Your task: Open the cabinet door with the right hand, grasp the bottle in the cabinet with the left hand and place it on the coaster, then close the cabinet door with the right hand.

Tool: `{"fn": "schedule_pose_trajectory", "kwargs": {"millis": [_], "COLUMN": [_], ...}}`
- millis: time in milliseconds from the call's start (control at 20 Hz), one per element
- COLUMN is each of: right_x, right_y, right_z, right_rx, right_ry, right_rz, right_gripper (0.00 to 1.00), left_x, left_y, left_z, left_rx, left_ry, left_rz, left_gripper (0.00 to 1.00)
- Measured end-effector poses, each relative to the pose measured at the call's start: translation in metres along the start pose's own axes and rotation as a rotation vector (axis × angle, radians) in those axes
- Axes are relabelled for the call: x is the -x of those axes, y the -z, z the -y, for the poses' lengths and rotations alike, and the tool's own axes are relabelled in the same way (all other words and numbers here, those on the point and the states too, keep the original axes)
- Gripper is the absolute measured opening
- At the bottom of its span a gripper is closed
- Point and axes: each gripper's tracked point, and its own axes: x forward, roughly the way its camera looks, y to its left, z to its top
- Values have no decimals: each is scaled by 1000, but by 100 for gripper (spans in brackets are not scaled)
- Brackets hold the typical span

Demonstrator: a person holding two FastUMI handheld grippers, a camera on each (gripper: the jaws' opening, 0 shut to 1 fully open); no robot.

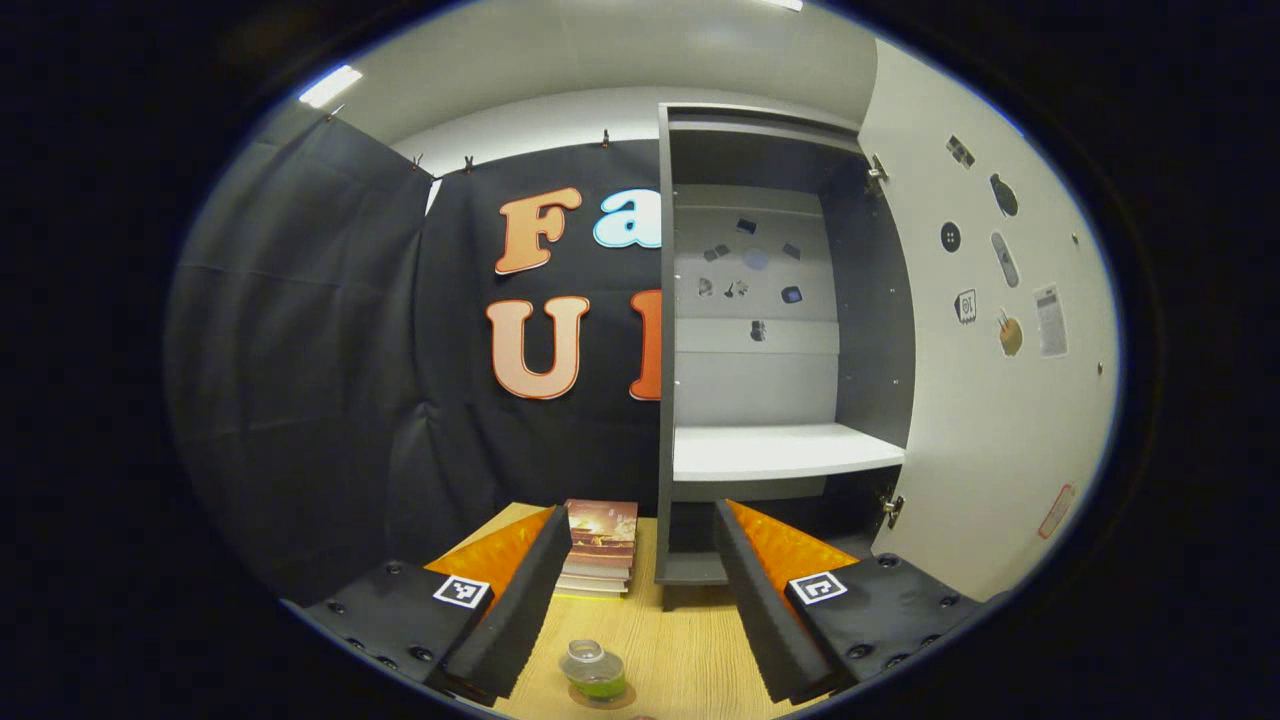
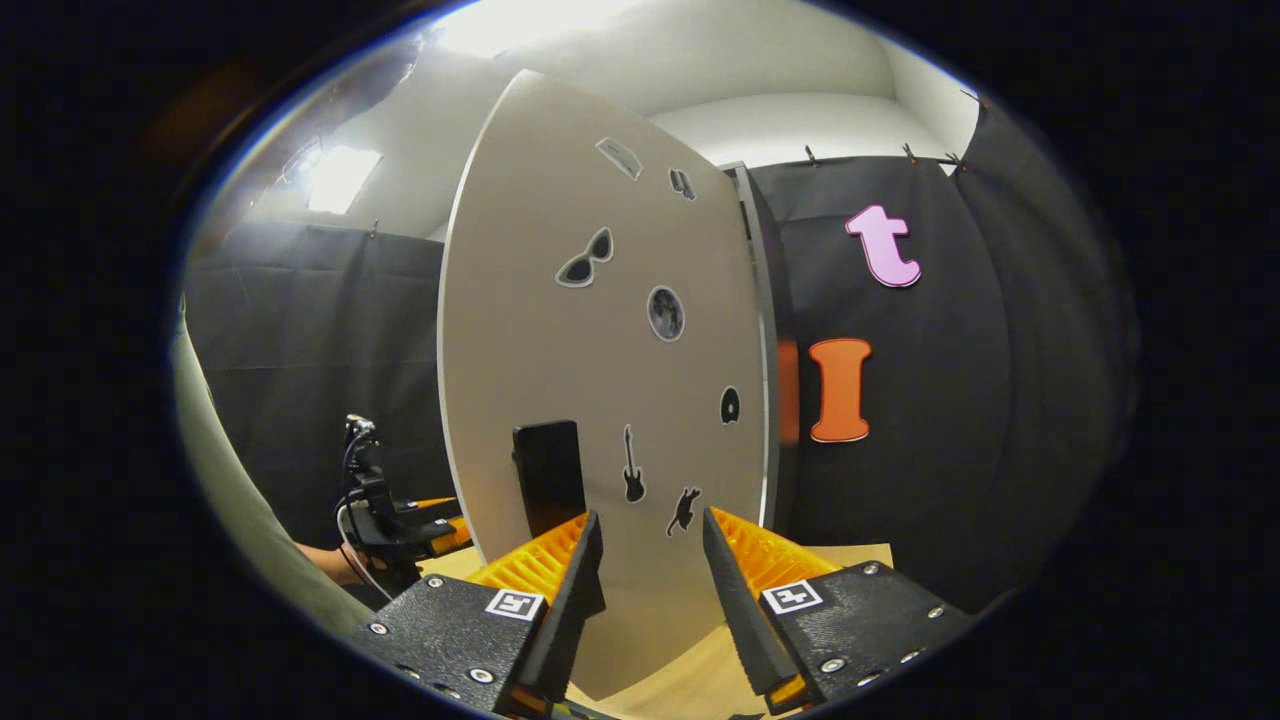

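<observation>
Grey cabinet (image 1: 765, 300), white door (image 2: 600, 400) w/ stickers, green bottle (image 1: 594, 672).

no readable text, labels or numbers

The left gripper (image 1: 635, 560) hangs with fingers spread wide, above the table (image 1: 690, 650). The right gripper (image 2: 650, 570), jaws parted, hovers over it too; a sleeved forearm (image 2: 250, 520) reaches in.
</observation>
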Motion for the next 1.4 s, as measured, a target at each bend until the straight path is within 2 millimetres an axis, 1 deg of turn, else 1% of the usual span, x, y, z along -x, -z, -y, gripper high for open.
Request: {"fn": "schedule_pose_trajectory", "kwargs": {"millis": [150, 350, 450, 500, 550, 600, 700, 750, 800, 850, 900, 950, 1050, 1100, 1250, 1350, 1400], "right_x": [0, -3, -5, -5, -5, -5, -7, -9, -10, -11, -14, -15, -15, -16, -18, -19, -24], "right_y": [0, 4, 6, 5, 6, 7, 12, 14, 16, 17, 17, 17, 18, 21, 27, 23, 21], "right_z": [-3, -5, -7, -8, -8, -8, -8, -9, -10, -11, -14, -17, -22, -22, -19, -19, -18], "right_rx": [-3, -9, -30, -45, -59, -72, -80, -79, -77, -73, -72, -77, -84, -83, -114, -147, -159], "right_ry": [-32, -59, -74, -80, -84, -85, -81, -78, -81, -85, -94, -107, -121, -124, -96, -84, -77], "right_rz": [-1, 4, -2, -4, -8, -13, -31, -41, -47, -49, -49, -49, -54, -60, -68, -51, -41], "right_gripper": [65, 65, 65, 75, 75, 65, 67, 68, 76, 73, 74, 78, 94, 91, 92, 93, 93], "left_x": [-7, -15, -15, -15, -16, -16, -17, -17, -17, -18, -18, -19, -19, -20, -20, -18, -17], "left_y": [-24, -34, -33, -33, -32, -32, -32, -32, -32, -32, -33, -33, -34, -34, -33, -29, -29], "left_z": [-18, -49, -64, -72, -82, -90, -105, -113, -121, -127, -133, -140, -152, -158, -175, -188, -195], "left_rx": [6, 9, 25, 29, 29, 31, 36, 35, 36, 36, 37, 39, 45, 48, 53, 53, 53], "left_ry": [19, 12, 1, -7, -19, -25, -35, -42, -50, -55, -63, -69, -85, -93, -122, -141, -152], "left_rz": [42, 55, 52, 47, 39, 32, 28, 27, 29, 30, 31, 33, 37, 39, 36, 25, 21], "left_gripper": [93, 94, 92, 92, 92, 93, 94, 93, 94, 93, 93, 93, 92, 92, 93, 92, 92]}}
